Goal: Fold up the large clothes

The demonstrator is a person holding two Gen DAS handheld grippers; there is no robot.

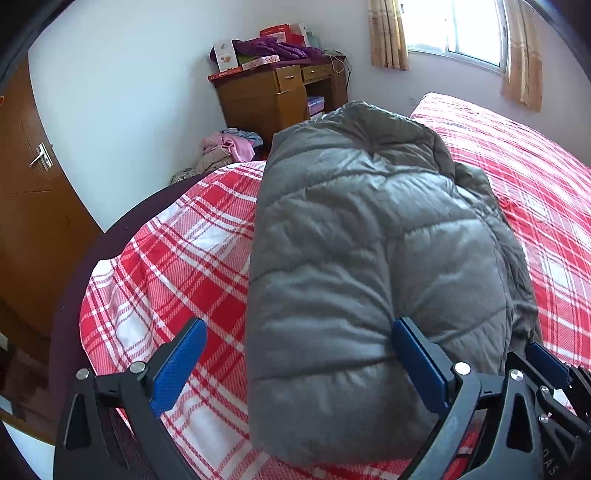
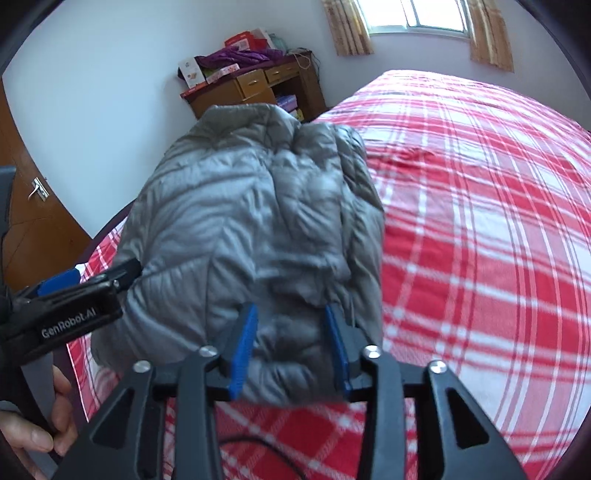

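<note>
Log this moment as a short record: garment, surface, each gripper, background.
garment: grey puffer jacket, folded into a long bundle, lying on the bed
surface: red and white plaid bedspread
left gripper: jaws wide open, straddling the jacket's near end
right gripper: jaws partly closed around the jacket's near edge; firm grip cannot be told
background: wooden desk piled with boxes and purple clothing, curtained window, brown door

Home bedroom, plaid bed (image 2: 480,221), wooden dresser (image 1: 273,96)

I can't read the boxes (image 1: 226,55) on the desk (too small). The down jacket's (image 2: 258,221) near hem hides behind my right gripper (image 2: 291,347).
</note>
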